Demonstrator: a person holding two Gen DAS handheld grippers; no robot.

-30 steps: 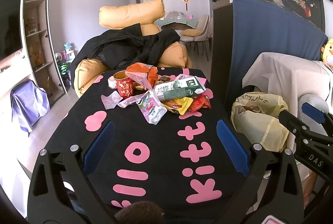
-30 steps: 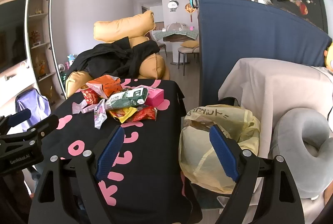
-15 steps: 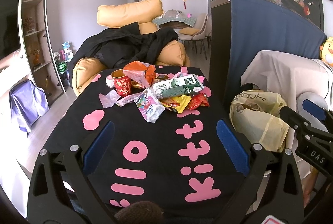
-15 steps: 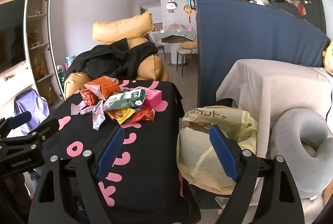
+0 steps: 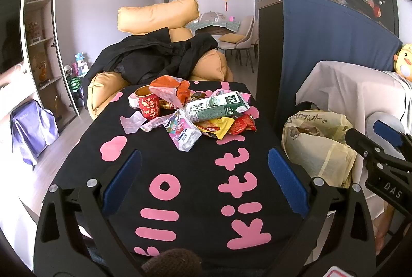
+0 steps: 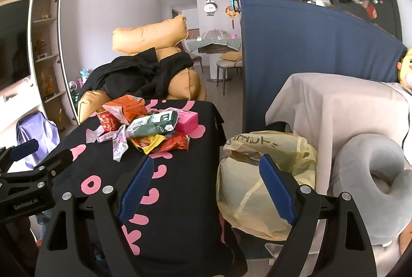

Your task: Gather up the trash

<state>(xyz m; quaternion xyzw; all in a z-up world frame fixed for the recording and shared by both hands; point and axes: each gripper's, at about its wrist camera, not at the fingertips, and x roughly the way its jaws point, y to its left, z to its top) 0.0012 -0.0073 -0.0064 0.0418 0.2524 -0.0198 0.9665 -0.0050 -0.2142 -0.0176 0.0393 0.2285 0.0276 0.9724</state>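
A heap of trash lies at the far end of the black table [image 5: 195, 174] with pink letters: a green-white milk carton [image 5: 216, 109], a red paper cup [image 5: 148, 105], an orange wrapper [image 5: 170, 86], a red-yellow snack packet [image 5: 231, 126], clear pink wrappers [image 5: 182, 132] and a pink box [image 6: 187, 120]. A yellow trash bag [image 6: 260, 174] stands open to the right of the table. My left gripper [image 5: 203, 174] is open and empty over the near table. My right gripper [image 6: 206, 184] is open and empty, between table edge and bag.
An orange sofa with black clothing [image 5: 154, 58] stands behind the table. A blue partition [image 5: 322, 50] rises at the right. A beige-covered seat [image 6: 334, 109] and a grey neck pillow [image 6: 373, 174] lie right of the bag. Shelves [image 5: 38, 32] line the left wall.
Both grippers have drifted slightly; the trash heap sits a little lower and closer in the left view. Both stay open and empty.
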